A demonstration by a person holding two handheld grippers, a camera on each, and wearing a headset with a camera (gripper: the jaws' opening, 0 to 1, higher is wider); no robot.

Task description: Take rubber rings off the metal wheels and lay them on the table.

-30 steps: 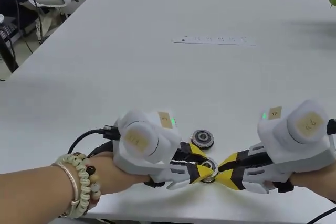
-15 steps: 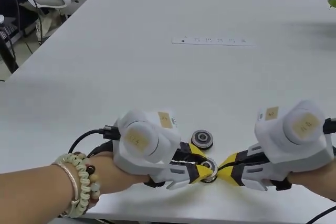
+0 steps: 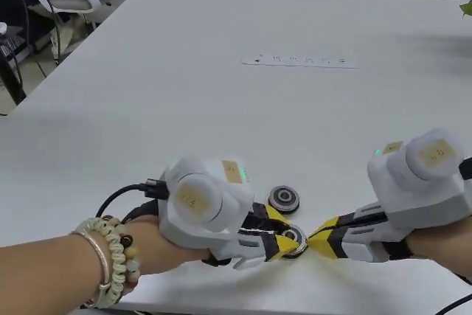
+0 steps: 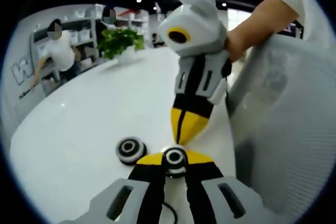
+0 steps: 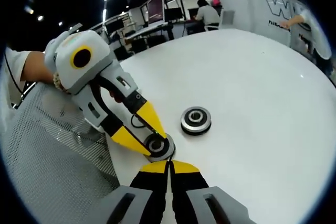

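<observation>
The table (image 3: pixel 184 94) is open far and left. At its near edge, the left gripper (image 3: pixel 282 232) and the right gripper (image 3: pixel 313 240) meet at the near wheel (image 3: pixel 293 237). A second wheel (image 3: pixel 284 198) sits just beyond.

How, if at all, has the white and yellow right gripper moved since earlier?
Yes. The right gripper swung its white rear up and slightly right in the head view, away from the loose dark metal wheel; tips stay at the held wheel.

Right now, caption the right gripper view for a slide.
Left hand-held gripper clamps a metal wheel; right hand-held gripper at its rim; second wheel beside.
</observation>
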